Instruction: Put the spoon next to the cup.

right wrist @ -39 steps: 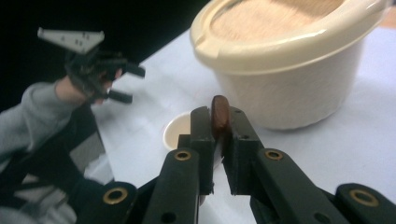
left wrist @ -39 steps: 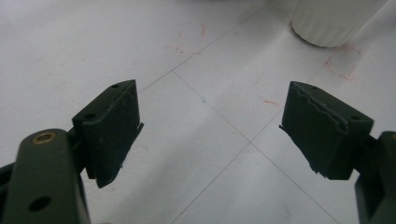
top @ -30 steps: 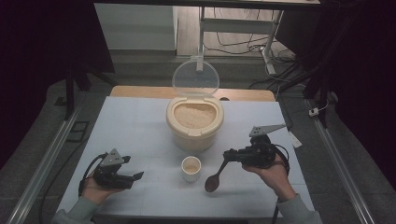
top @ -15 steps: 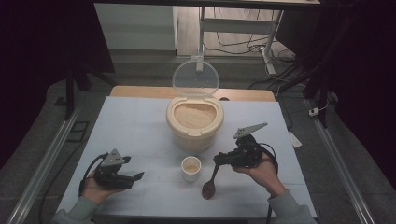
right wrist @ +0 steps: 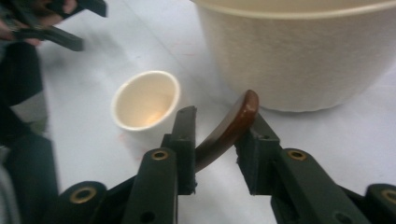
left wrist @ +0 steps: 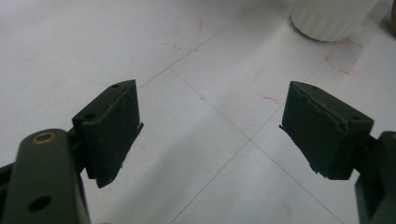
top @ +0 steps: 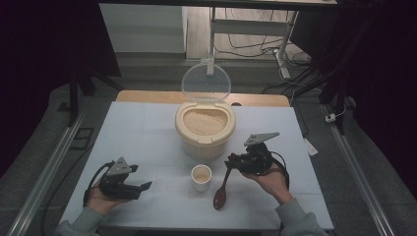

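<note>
From above, the cream round plastic rice bin [top: 205, 129] with its clear lid tipped up stands mid-table; just in front of it sits a small cream cup [top: 201, 177], right of the cup a dark brown wooden spoon [top: 222, 190] lies bowl-down on the table, its handle tip at the right gripper [top: 230, 163], and the left gripper [top: 145, 186] rests well left of the cup. The left gripper view has its jaws spread wide over bare white tabletop [left wrist: 196, 140] (the cup's base at the top edge). In the right gripper view the jaws have just been opening, the spoon handle between them leaning on the right pad, the left pad apart, with the cup beyond and the bin behind.
</note>
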A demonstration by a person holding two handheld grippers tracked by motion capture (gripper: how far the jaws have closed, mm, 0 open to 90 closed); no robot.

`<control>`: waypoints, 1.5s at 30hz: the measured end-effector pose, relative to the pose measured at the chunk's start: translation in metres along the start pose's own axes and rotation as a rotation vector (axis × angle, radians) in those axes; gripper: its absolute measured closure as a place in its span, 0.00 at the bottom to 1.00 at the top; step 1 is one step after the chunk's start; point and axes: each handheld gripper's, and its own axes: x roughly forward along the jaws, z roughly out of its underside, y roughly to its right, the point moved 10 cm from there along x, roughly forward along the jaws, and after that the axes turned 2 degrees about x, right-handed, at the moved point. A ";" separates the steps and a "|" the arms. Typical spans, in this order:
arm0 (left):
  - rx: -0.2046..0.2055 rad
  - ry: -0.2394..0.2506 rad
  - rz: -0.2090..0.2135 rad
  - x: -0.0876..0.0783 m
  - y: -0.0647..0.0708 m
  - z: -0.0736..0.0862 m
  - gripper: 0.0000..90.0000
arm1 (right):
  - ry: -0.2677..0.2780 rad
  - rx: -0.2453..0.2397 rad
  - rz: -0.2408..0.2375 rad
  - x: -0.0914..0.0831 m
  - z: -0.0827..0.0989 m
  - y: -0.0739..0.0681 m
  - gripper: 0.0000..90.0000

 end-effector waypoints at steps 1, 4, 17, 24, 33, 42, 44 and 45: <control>0.000 0.000 0.000 0.000 0.000 0.000 0.21 | 0.001 -0.009 0.014 0.002 0.001 0.002 0.73; 0.000 0.000 0.000 0.000 0.000 0.000 0.21 | 0.021 -0.007 0.023 0.008 0.002 0.007 0.73; 0.002 -0.004 0.000 0.000 0.000 0.001 0.21 | 0.010 0.049 0.067 0.037 0.013 0.030 0.65; 0.002 -0.008 0.003 0.001 0.001 0.001 0.21 | -0.031 0.072 0.098 0.050 0.021 0.041 0.61; 0.006 -0.013 0.006 0.002 0.001 0.002 0.21 | -0.100 0.061 0.165 0.063 0.032 0.051 0.52; 0.010 -0.019 0.009 0.002 0.002 0.002 0.21 | -0.131 0.033 0.218 0.069 0.038 0.056 0.49; 0.010 -0.020 0.008 0.002 0.002 0.003 0.21 | -0.135 0.028 0.237 0.069 0.038 0.056 0.47; 0.010 -0.020 0.008 0.002 0.001 0.003 0.21 | -0.136 0.024 0.250 0.069 0.039 0.056 0.46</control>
